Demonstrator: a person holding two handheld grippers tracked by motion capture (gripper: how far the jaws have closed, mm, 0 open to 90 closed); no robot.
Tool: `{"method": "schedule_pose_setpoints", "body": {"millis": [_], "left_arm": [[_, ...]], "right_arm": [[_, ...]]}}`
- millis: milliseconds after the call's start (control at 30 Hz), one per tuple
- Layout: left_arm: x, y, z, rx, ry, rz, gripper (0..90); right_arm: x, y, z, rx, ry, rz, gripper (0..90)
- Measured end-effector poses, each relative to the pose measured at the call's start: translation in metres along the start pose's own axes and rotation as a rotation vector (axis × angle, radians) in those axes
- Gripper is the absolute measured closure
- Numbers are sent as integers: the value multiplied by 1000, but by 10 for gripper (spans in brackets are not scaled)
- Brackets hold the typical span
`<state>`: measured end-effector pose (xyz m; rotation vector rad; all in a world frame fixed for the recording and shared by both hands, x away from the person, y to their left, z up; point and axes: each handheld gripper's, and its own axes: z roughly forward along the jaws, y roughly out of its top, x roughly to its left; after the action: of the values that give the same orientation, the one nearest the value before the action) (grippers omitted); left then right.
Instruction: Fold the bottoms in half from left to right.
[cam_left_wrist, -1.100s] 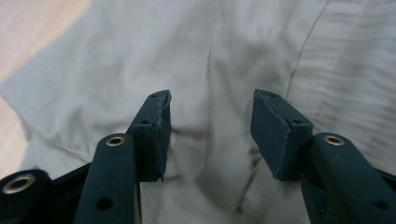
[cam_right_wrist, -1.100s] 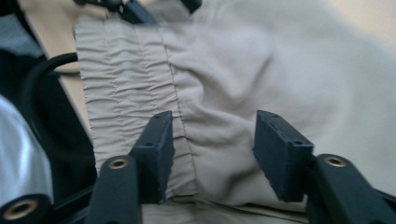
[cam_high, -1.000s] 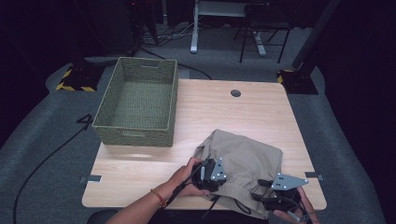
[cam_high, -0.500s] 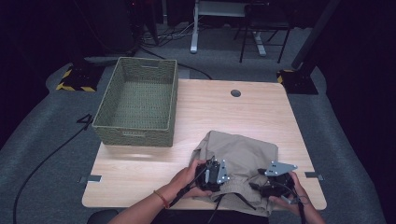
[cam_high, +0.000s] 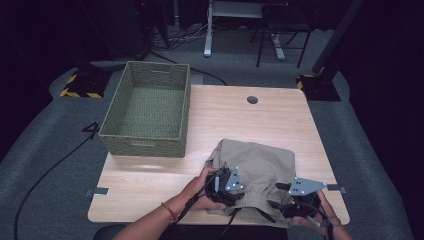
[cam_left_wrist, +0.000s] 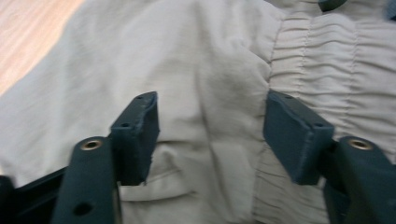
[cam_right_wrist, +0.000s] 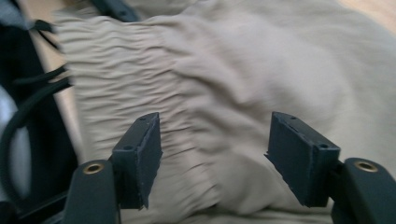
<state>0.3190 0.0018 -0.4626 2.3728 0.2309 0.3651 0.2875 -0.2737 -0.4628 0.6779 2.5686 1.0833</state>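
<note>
My left gripper (cam_high: 225, 186) sits at 6 o'clock on the table (cam_high: 240, 125), jaws part open and just been widening, hovering over the beige garment (cam_high: 260, 167); cloth lies under and between the pads (cam_left_wrist: 137, 133), but they don't pinch it. My right gripper (cam_high: 295, 200) is at 5 o'clock, jaws wide apart, having just narrowed a bit after opening, fabric below them and nothing clamped. In the right gripper view the gathered elastic waistband (cam_right_wrist: 121, 79) runs toward 11 o'clock; in the left gripper view it runs up at 1 o'clock.

The garment is bunched on the near right part of the table, its near edge at the table edge under both tools.

Step in hand, my read: between grips, both tools released and re-aiming at the waistband for a fold or lift. Next move calls for lowering each jaw pair onto the band edge and closing on 1 layer bunch, then moving both together.

Woven basket (cam_high: 150, 112) at 10 o'clock, well apart from the garment, looks empty.
</note>
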Motion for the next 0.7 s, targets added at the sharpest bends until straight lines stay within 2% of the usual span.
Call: {"method": "schedule_pose_setpoints", "body": {"millis": [67,100,167,200,267,367,433,533,600,667,700], "left_arm": [[-2,-3,1,-4,-12,-16,384],[-2,-4,2,1,-18,-20,384],[-3,-9,6,-3,-21,-44,387],[-4,-10,7,0,-13,-50,389],[-11,-13,14,27,40,-43,435],[-16,-14,15,16,58,-63,490],[-19,-14,15,20,40,-86,495],[-22,-15,10,30,-45,-123,490],[-26,-17,3,35,-60,-119,438],[-25,-20,-8,24,-59,-118,358],[-22,-21,-16,14,-56,-128,324]], "right_arm": [[6,-6,4,36,25,14,354],[9,-10,8,51,22,13,352],[10,-16,11,43,16,34,346],[9,-17,11,39,21,55,337],[7,-19,11,41,16,66,317],[5,-22,13,26,20,83,300],[3,-24,12,25,27,95,298],[3,-25,7,37,54,95,299],[2,-27,0,27,86,92,289],[-1,-26,-9,-4,86,89,286],[-3,-25,-14,-20,69,89,288]]}}
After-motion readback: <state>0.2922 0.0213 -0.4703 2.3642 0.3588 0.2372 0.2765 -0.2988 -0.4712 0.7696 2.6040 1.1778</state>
